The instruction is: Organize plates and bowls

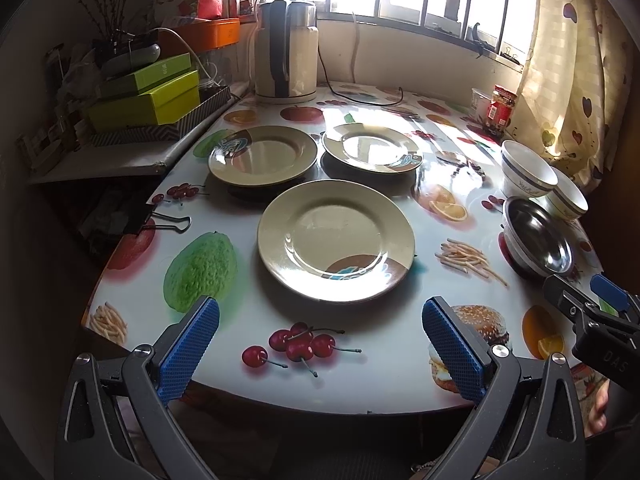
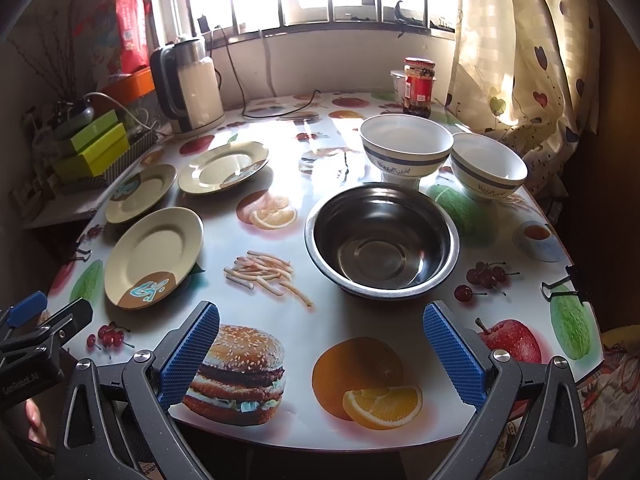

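Three beige plates with a brown and blue motif lie apart on the fruit-print table: the nearest plate (image 1: 336, 240) (image 2: 154, 256), a far-left plate (image 1: 263, 155) (image 2: 141, 192) and a far-right plate (image 1: 373, 147) (image 2: 223, 166). A steel bowl (image 2: 382, 240) (image 1: 538, 242) stands at the right, with two white blue-banded bowls (image 2: 406, 148) (image 2: 488, 166) behind it. My left gripper (image 1: 320, 344) is open, low at the table's front edge before the nearest plate. In front of the steel bowl my right gripper (image 2: 320, 346) is open and holds nothing.
An electric kettle (image 1: 286, 52) and its cord stand at the back by the window. A red-lidded jar (image 2: 418, 86) sits at the back right. Green boxes (image 1: 148, 100) are stacked on a shelf to the left. Binder clips (image 1: 160, 220) (image 2: 564, 282) grip the table cover's edges. A curtain (image 2: 520, 60) hangs right.
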### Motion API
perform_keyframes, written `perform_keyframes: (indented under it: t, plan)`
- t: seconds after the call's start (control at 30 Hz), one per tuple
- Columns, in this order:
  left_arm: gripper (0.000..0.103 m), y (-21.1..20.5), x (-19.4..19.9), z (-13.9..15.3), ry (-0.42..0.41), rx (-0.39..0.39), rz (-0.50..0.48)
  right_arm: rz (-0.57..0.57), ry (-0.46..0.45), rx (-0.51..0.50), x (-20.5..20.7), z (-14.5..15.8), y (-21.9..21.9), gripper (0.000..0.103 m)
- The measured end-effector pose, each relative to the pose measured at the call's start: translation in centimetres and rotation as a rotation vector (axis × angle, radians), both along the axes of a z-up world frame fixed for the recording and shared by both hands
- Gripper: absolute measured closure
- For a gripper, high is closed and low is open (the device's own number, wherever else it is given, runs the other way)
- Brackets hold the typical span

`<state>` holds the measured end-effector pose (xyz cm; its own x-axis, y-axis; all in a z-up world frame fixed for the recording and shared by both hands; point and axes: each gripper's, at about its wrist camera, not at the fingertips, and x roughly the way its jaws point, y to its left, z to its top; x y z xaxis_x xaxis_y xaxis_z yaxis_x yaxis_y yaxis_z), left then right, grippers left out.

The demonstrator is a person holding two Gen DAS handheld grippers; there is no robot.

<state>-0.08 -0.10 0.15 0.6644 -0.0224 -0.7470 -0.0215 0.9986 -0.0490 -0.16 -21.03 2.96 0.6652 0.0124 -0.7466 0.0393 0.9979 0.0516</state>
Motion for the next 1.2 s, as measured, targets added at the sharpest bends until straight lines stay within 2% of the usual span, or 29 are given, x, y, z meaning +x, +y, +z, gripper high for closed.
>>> perform_keyframes:
  t: [0.73,0.93,1.2]
  plan:
    - [0.001,0.5,0.7,0.2,-0.003,-0.013,0.001,0.008,-0.016,-0.013,0.6,0.3,0.2,0.000]
    - [0.001,1.0,3.0,0.7,0.008,-0.032,-0.007,0.036,-0.037,-0.018,2.2,1.2,0.3,0.000]
    - [0.003,1.8,7.4,1.9,0.016,-0.076,-0.034,0.075,-0.049,0.011,6.6,2.4,0.9,0.000]
